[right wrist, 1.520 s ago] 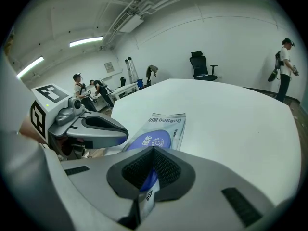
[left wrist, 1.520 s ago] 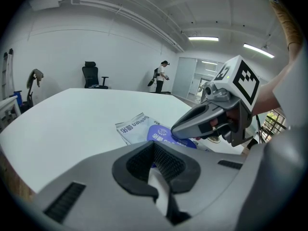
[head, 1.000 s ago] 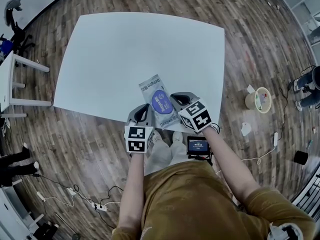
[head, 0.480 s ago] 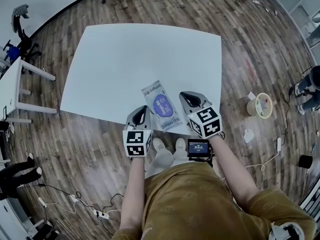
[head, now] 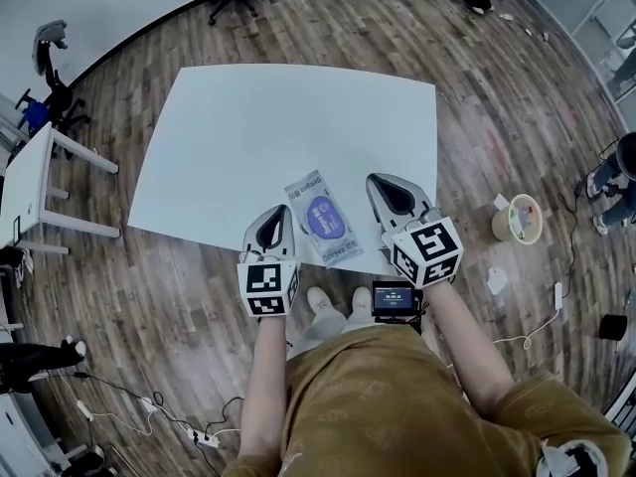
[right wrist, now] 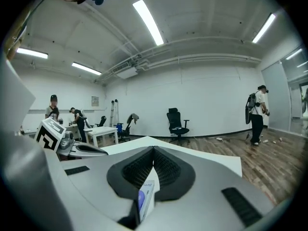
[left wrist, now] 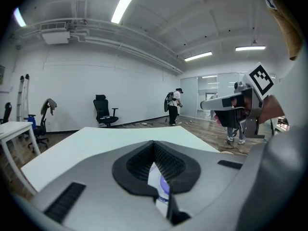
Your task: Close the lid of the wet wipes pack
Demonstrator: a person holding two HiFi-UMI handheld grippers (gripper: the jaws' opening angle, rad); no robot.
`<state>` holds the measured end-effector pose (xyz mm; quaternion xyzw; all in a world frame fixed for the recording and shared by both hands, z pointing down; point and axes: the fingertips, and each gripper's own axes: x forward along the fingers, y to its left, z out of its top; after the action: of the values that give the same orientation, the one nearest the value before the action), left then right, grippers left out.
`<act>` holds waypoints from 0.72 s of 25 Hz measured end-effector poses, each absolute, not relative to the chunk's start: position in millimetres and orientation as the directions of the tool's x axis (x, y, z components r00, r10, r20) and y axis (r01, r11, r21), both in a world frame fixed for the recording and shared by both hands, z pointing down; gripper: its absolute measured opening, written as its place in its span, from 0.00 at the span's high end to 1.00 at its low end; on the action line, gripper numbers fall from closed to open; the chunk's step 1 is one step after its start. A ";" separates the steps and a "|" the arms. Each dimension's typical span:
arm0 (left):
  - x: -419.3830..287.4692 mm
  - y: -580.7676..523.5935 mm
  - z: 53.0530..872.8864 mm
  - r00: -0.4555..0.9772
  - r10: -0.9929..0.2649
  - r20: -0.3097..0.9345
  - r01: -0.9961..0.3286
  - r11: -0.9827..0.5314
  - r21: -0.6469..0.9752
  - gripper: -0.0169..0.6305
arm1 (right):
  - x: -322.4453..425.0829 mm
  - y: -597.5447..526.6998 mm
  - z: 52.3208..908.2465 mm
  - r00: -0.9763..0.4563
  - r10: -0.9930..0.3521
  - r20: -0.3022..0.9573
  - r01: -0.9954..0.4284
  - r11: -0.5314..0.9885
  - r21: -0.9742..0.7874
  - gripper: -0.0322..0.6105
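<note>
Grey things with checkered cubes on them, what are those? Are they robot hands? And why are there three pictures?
They are not a robot's. A person holds a two-jaw gripper in each hand: the left gripper and the right gripper. The cubes with squares are part of them. The head view comes from a camera on the person's head, looking down. The other two pictures come from cameras riding on each gripper, looking along its jaws into the room. On the white table lies a wet wipes pack with a purple lid, between the two grippers. Both grippers have their jaws together and hold nothing.
</note>
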<state>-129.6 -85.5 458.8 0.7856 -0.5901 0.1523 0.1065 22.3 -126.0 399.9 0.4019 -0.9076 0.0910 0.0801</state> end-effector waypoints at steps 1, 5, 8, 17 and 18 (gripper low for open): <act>-129.6 -85.9 451.2 0.255 -0.902 0.348 -0.960 -0.279 -0.021 0.98 | 24.3 -125.4 392.8 -0.657 -0.727 0.200 -0.751 0.654 -0.091 0.94; -131.7 -86.4 421.4 0.240 -0.930 0.279 -0.964 -0.263 -0.049 0.98 | 35.6 -122.6 369.0 -0.604 -0.786 0.129 -0.796 0.602 -0.058 0.94; -131.5 -87.0 402.2 0.237 -0.942 0.237 -0.965 -0.256 -0.050 0.98 | 44.5 -120.8 355.7 -0.566 -0.820 0.090 -0.825 0.564 -0.042 0.94; -132.0 -88.1 345.2 0.199 -0.973 0.117 -0.972 -0.211 -0.103 0.98 | 62.8 -113.4 318.0 -0.518 -0.854 -0.038 -0.855 0.516 0.049 0.94; -133.4 -88.4 342.1 0.198 -0.974 0.109 -0.973 -0.209 -0.100 0.98 | 62.0 -112.4 313.6 -0.524 -0.850 -0.053 -0.852 0.522 0.048 0.94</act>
<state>-133.4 -88.4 342.1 0.7739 -0.6289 0.0741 -0.0041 62.0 -112.4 313.6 0.4878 -0.8722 -0.0338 -0.0116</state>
